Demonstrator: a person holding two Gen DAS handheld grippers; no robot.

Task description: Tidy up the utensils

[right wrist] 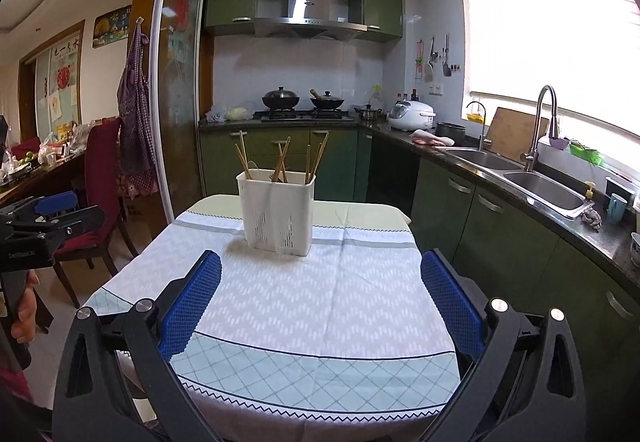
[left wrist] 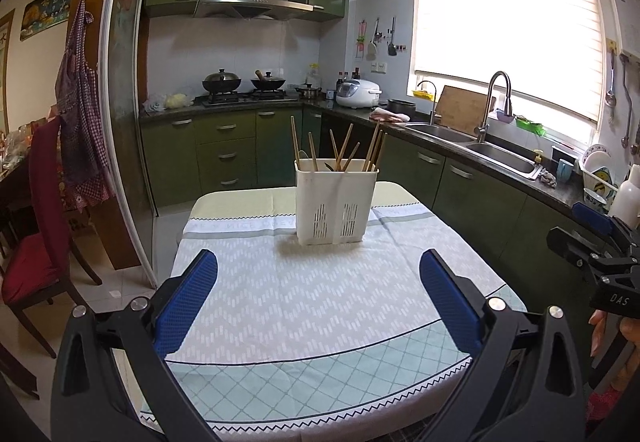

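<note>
Chopsticks (left wrist: pixel 340 145) of wood stand upright and leaning in a white slotted holder (left wrist: pixel 337 201), together with what looks like a spoon or two, half hidden below the rim. The holder has more than one compartment, and the sticks are spread over them, some crossing each other; which utensil belongs to which compartment I cannot tell. It stands on the tablecloth (left wrist: pixel 304 302) near the far edge of the table, about the middle of that edge, and no utensil lies loose on the cloth. Both grippers are above the near edge, well apart from the holder. The left gripper (left wrist: pixel 318 306) has its jaws spread wide with nothing between them, and the right gripper (right wrist: pixel 320 306) shows the same, wide and empty. This scene fits two stages: utensils gathered in the holder but mixed and waiting to be sorted, or utensils already put away with both hands drawn back. If sorting is wanted, I judge a thin stick needs a narrow, careful pinch near its top, because its neighbours cross it and may tip.
</note>
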